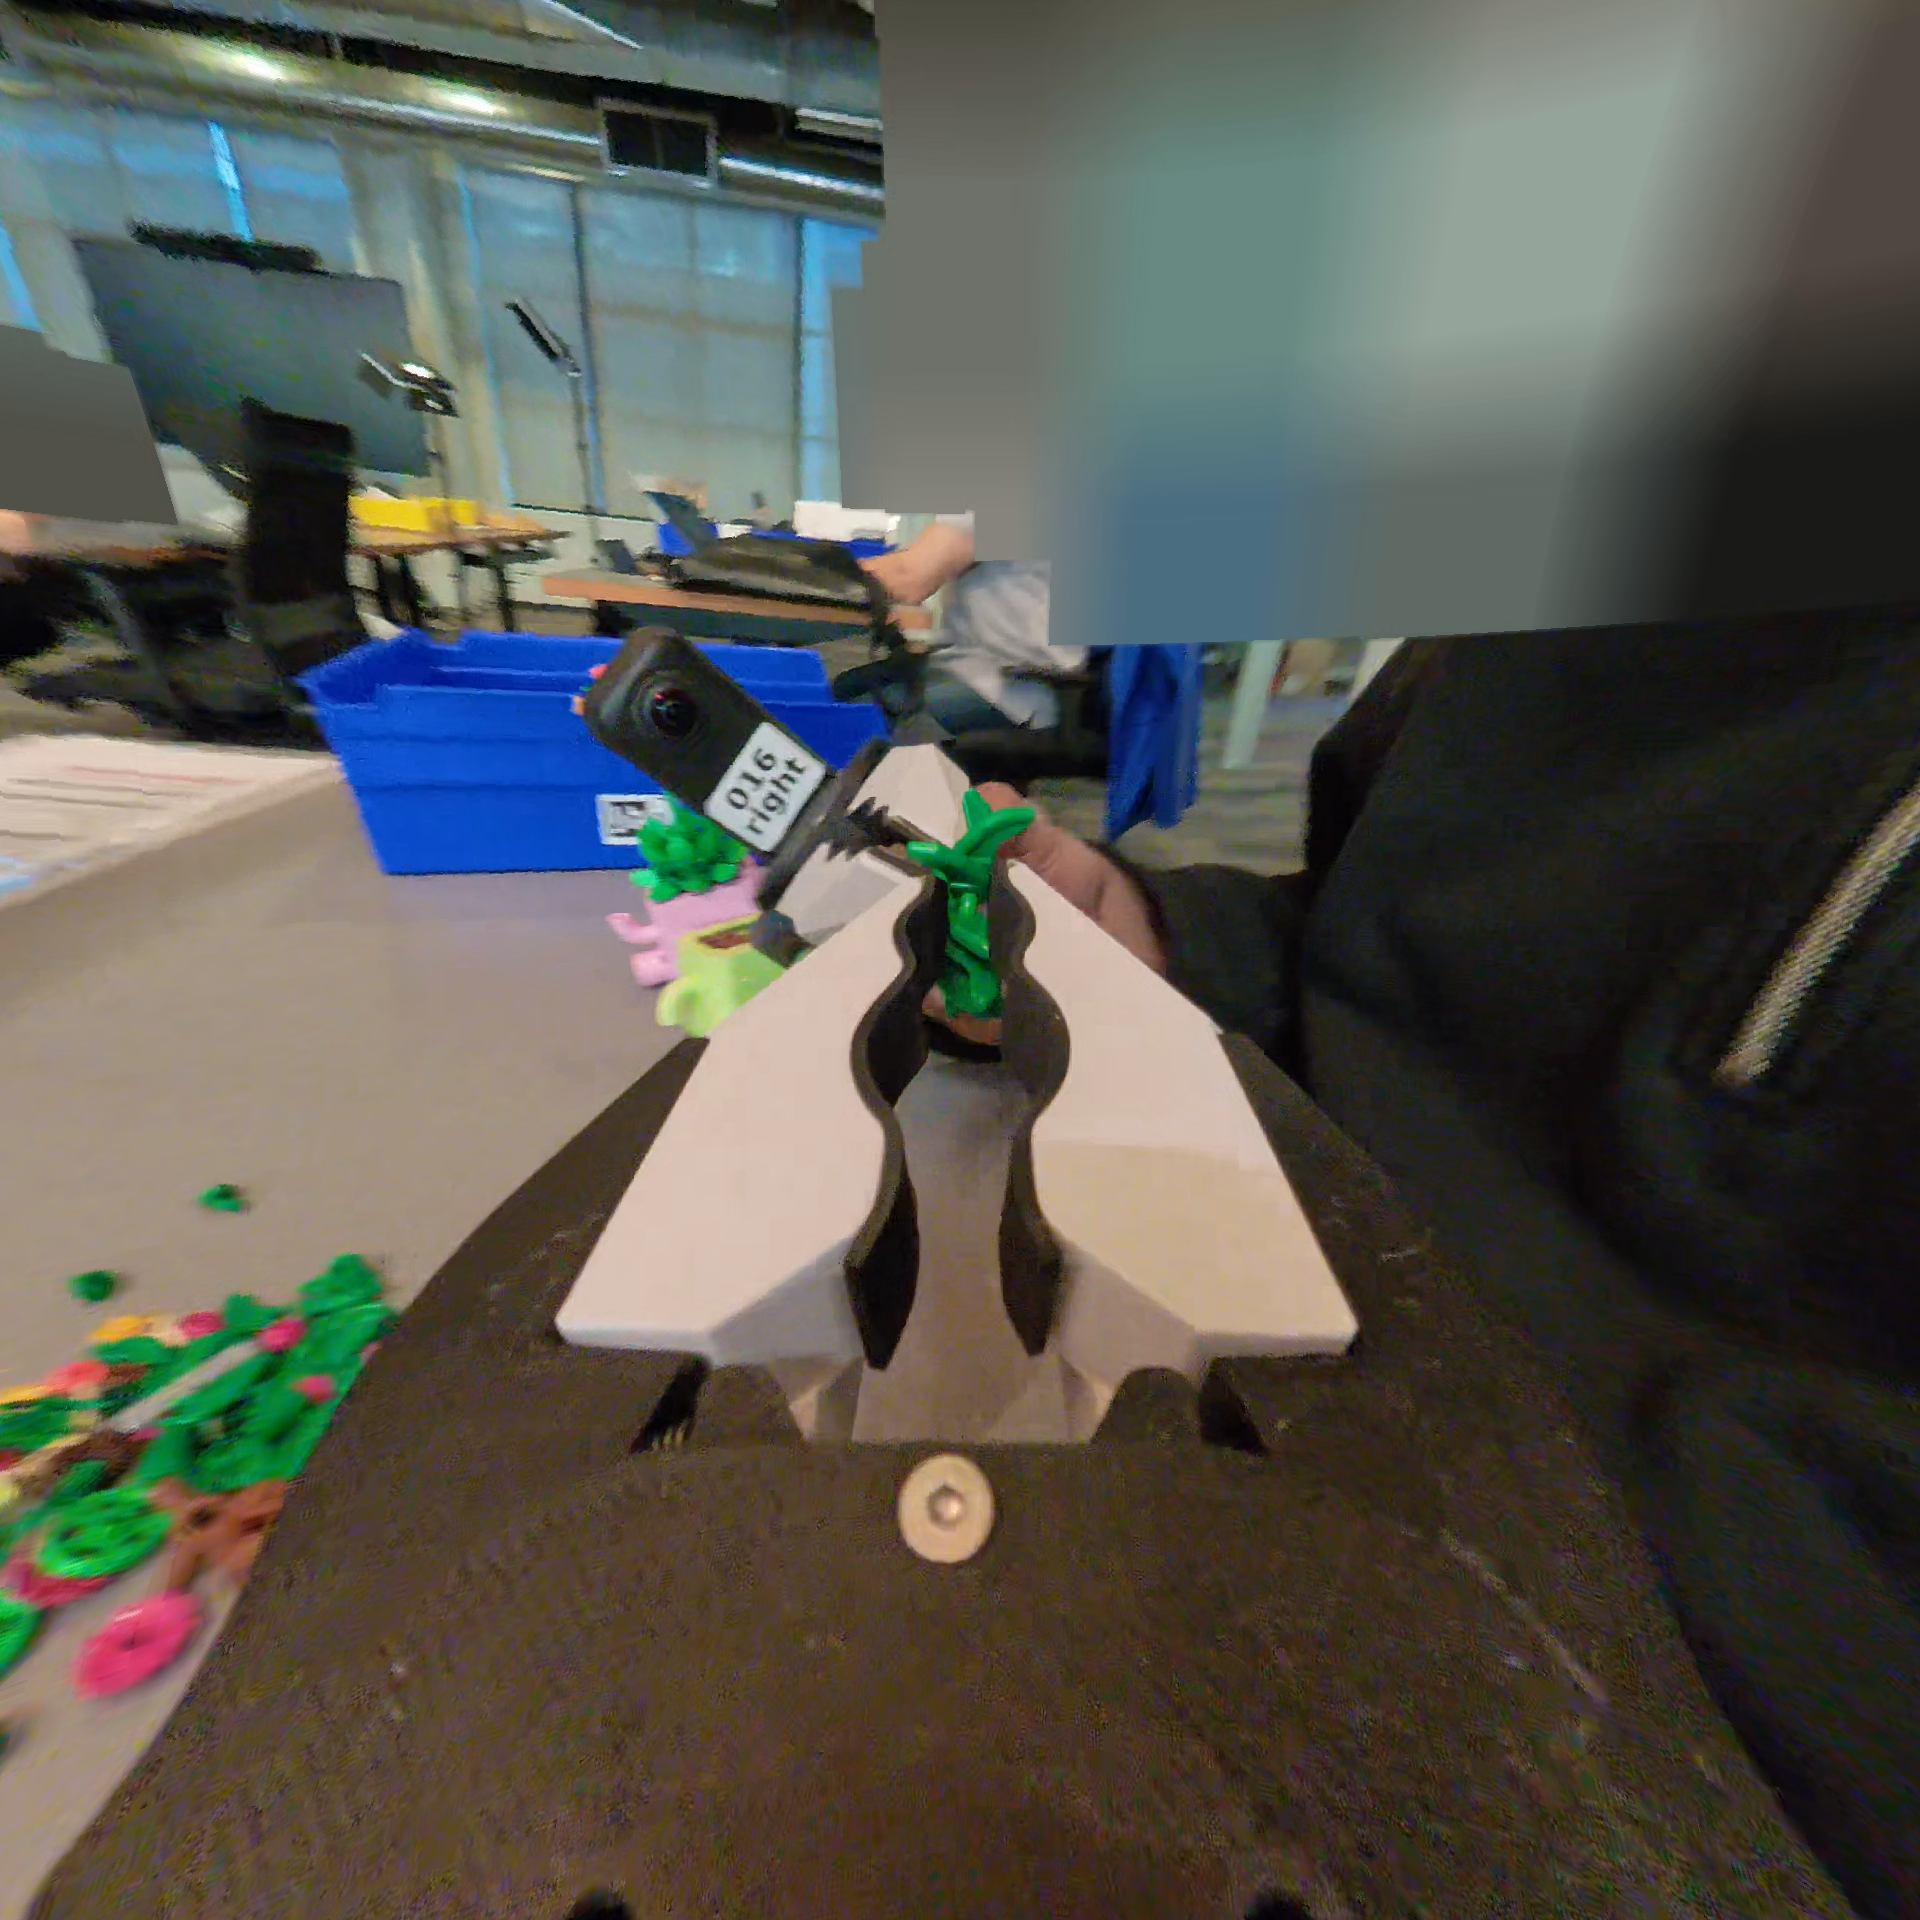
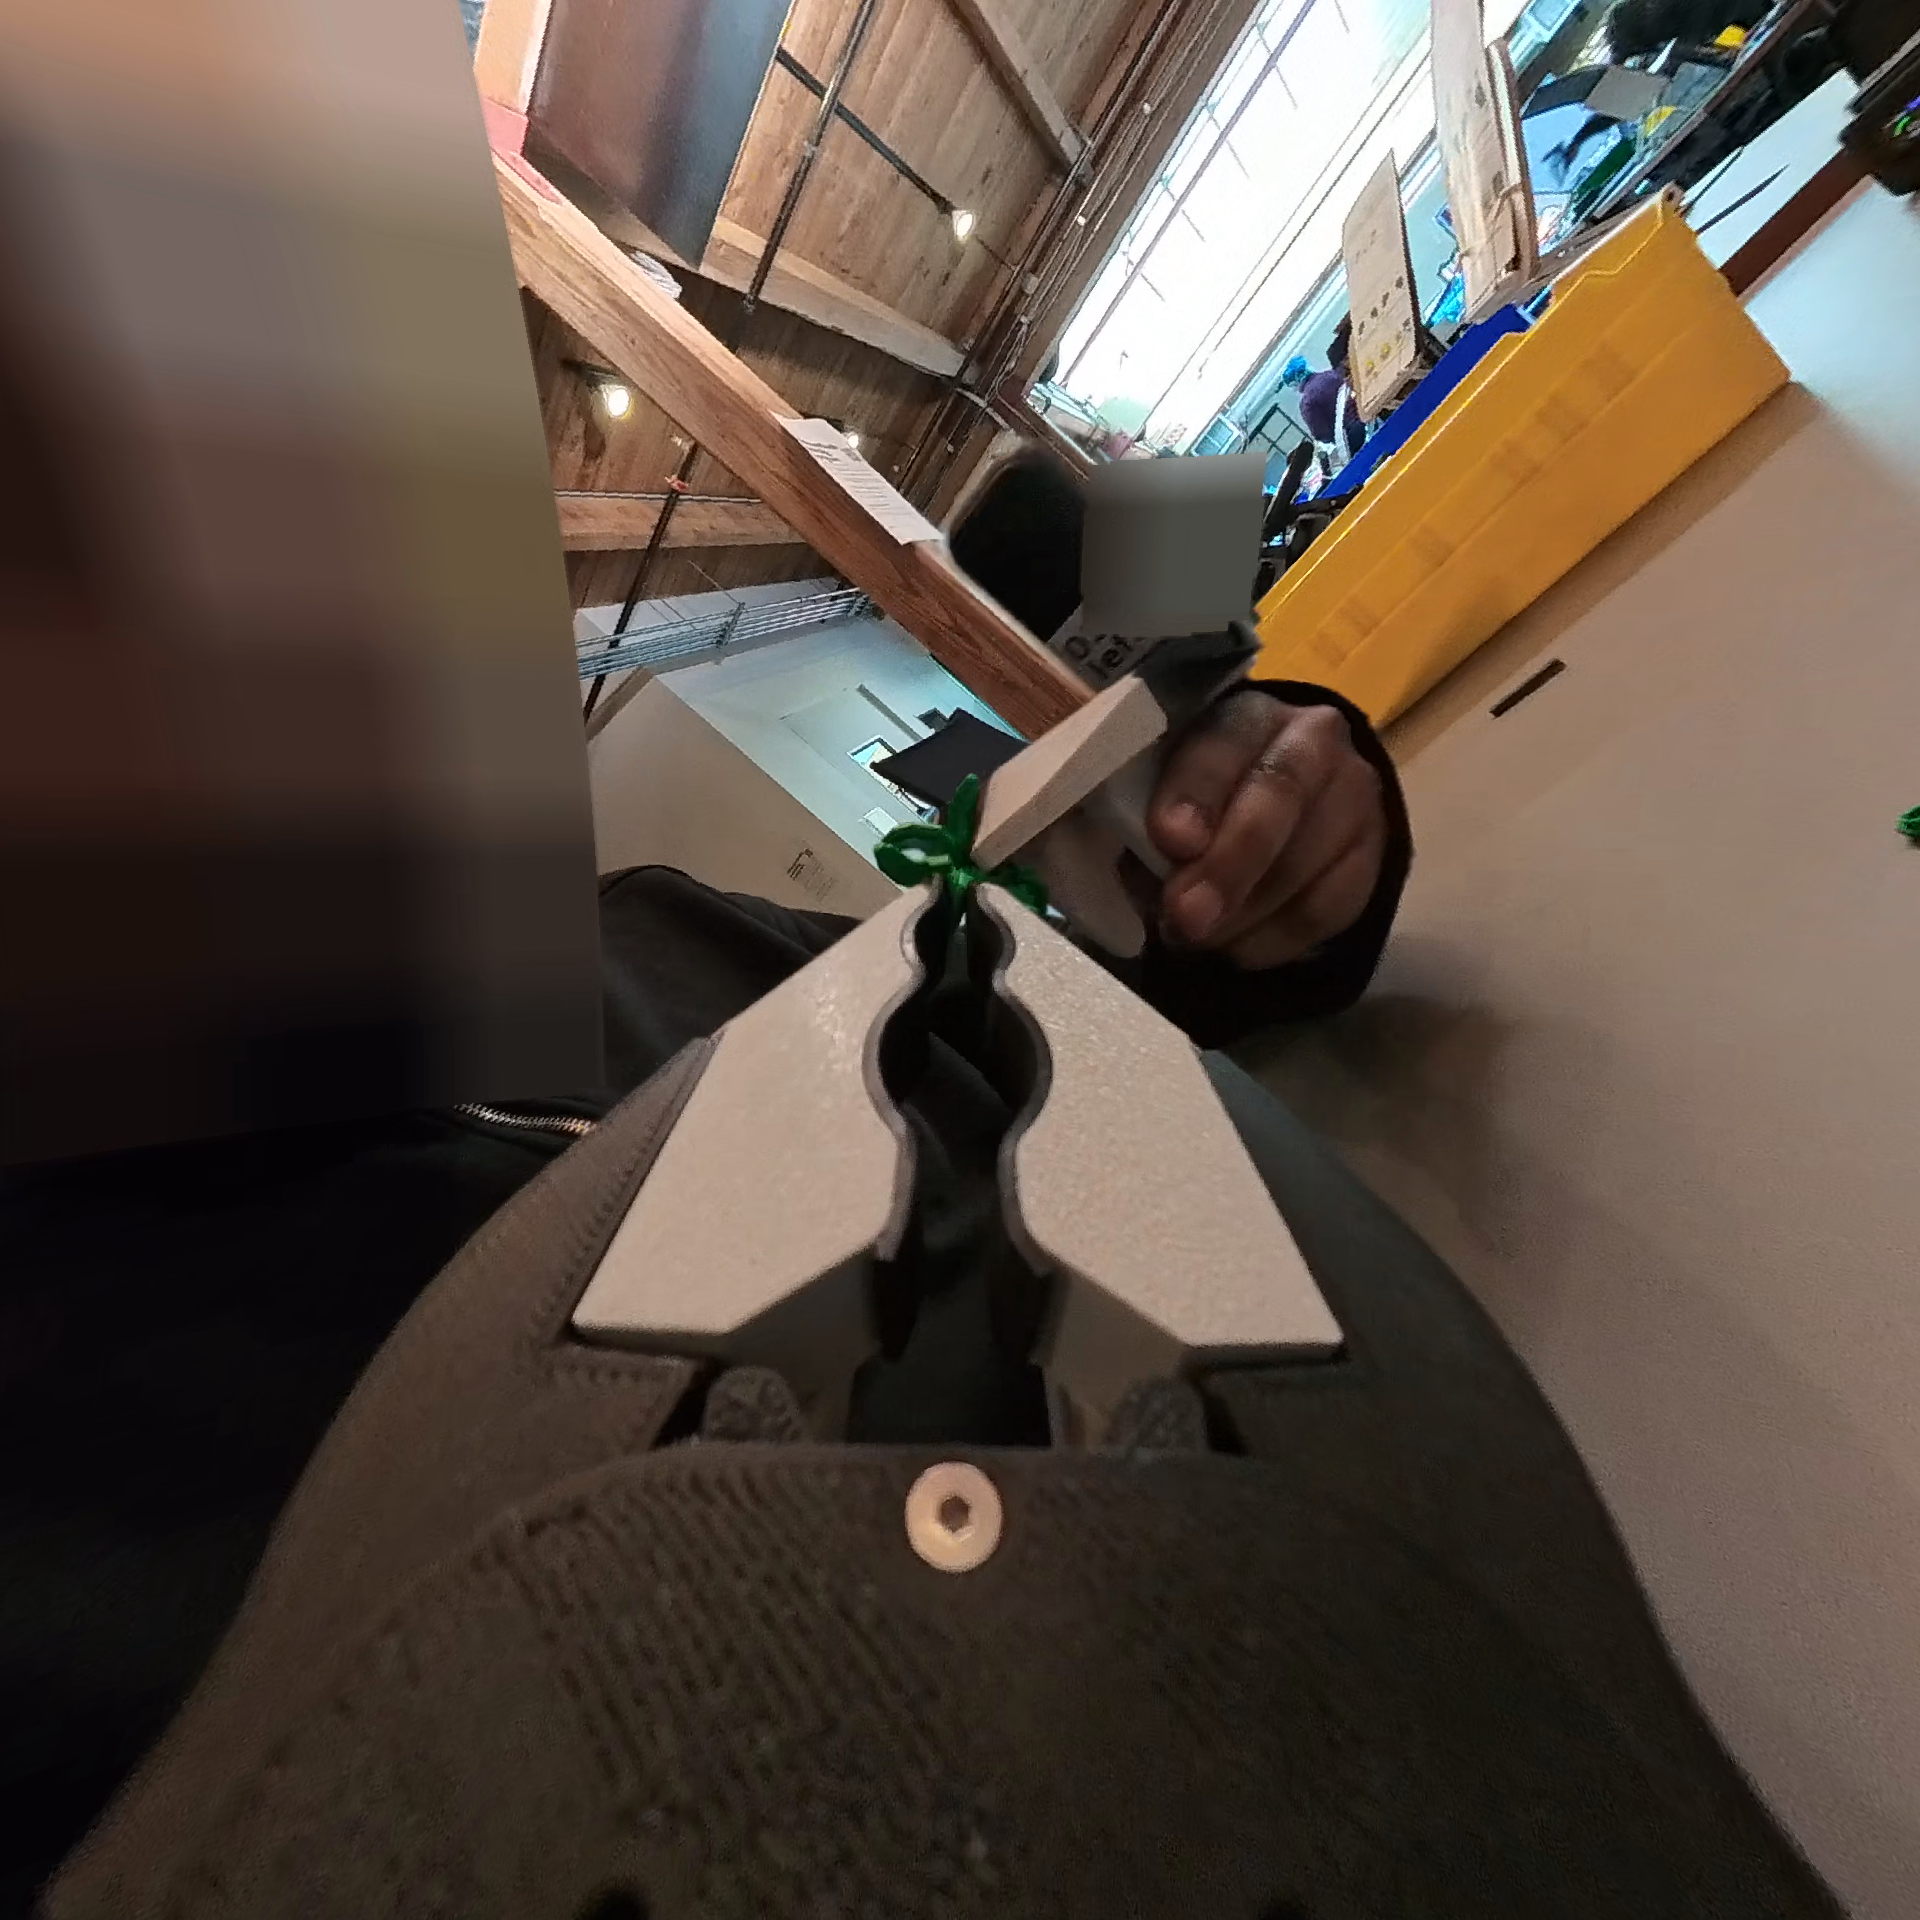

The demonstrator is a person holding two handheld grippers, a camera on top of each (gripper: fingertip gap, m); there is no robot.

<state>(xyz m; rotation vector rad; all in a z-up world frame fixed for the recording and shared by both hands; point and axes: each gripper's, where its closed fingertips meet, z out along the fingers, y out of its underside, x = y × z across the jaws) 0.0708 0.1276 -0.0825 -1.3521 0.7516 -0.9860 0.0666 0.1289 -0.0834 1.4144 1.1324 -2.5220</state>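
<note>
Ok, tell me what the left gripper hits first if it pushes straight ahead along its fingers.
Probably the right gripper: it sits just past the green plant piece that the left gripper clamps at its fingertips. Depth is unclear, so the gap is uncertain.

The left grey-fingered black tool (image 1: 961,914) has its tips nearly closed, pointing toward 12 o'clock. The right grey-fingered black tool (image 2: 956,914) is likewise pinched narrow. A dark-sleeved hand (image 2: 1262,831) grips the left tool's handle at 1 o'clock.
</note>
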